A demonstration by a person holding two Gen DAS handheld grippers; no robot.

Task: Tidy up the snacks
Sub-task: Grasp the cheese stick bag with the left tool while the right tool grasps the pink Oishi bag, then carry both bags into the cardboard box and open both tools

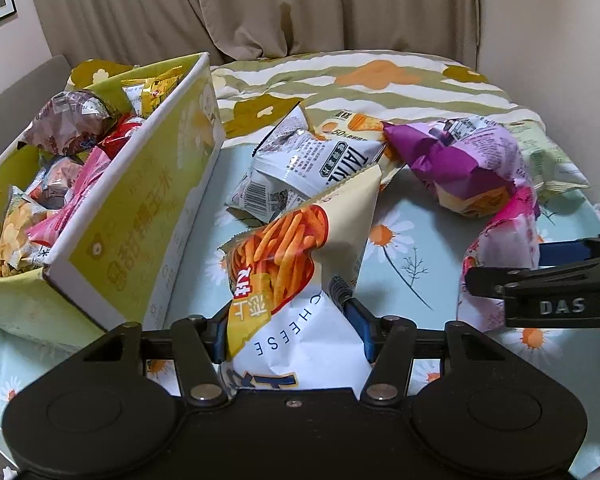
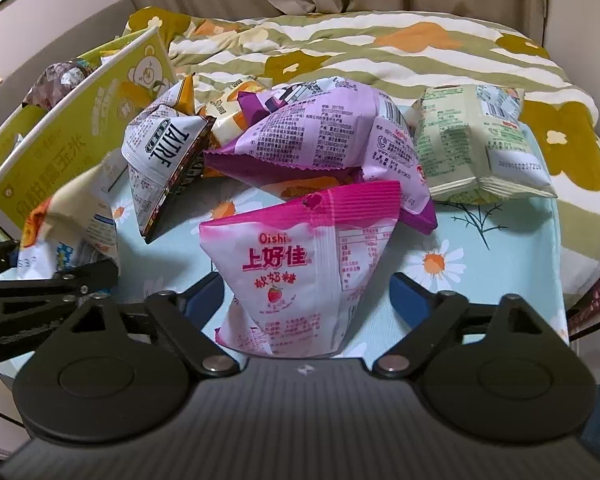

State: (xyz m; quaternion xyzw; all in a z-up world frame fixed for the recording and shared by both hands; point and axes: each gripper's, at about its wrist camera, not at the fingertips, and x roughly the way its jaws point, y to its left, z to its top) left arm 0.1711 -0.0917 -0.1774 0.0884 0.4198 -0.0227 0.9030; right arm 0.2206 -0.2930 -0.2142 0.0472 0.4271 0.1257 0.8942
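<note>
"What holds all the snacks?"

"A bed with a pale blue sheet with white daisies [image 2: 480,264]. A thick striped blanket with orange and mustard flowers [image 2: 360,44] lies bunched along the far side."

"What sits on the sheet?"

"On the left, a yellow-green cardboard box full of snack packets [image 1: 140,200]. Near the middle, a white crinkly bag with black letters [image 2: 160,168] and a light purple bag with tiny print [image 2: 332,132] lean together. On the right lies a pale green bag [image 2: 476,140]. Nearest stands a pink and white bag with a strawberry [image 2: 300,268]."
</note>
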